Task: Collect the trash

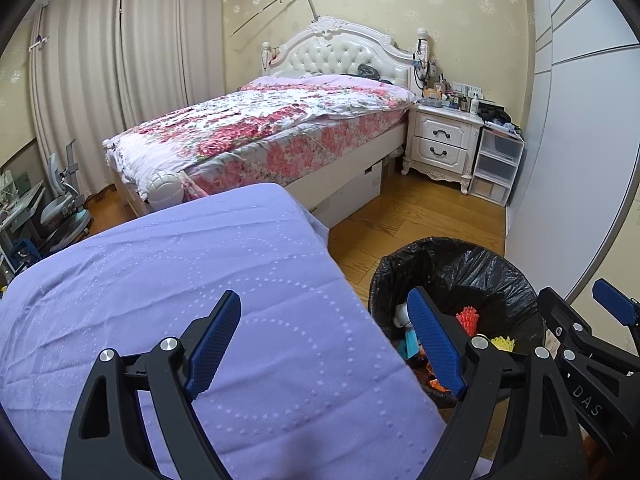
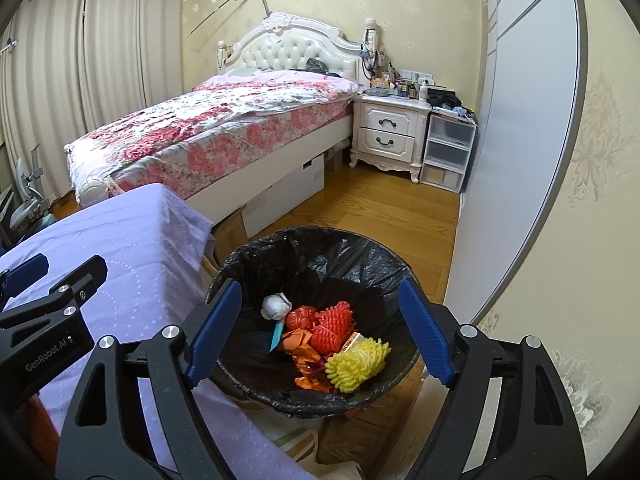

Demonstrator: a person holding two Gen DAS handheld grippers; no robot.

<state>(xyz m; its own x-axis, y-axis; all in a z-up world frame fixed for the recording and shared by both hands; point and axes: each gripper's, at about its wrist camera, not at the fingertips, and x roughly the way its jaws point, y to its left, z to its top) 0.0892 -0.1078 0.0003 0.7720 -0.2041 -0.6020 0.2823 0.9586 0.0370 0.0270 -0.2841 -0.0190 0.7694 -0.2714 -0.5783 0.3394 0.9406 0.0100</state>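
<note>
One lilac-covered surface (image 1: pixel 168 280), wooden floor (image 1: pixel 420 216)

1. The trash bin (image 2: pixel 256 256) is round and lined with a crinkled black plastic bag folded over its rim. It stands upright on the wooden floor, just beside the corner of the lilac-covered surface.
2. A yellow foam fruit net (image 2: pixel 356 364) lies on top of the pile, toward the near right of the bin.
3. Two red-orange foam nets (image 2: pixel 332 326) lie bunched in the middle, touching the yellow one.
4. Crumpled orange wrappers (image 2: pixel 300 344) sit beneath and beside the nets.
5. A white crumpled wad (image 2: pixel 276 306) rests at the left of the pile, with a light blue strip (image 2: pixel 277 338) just below it.
6. A small tan packet (image 2: pixel 352 341) peeks out between the red and yellow nets.
</note>
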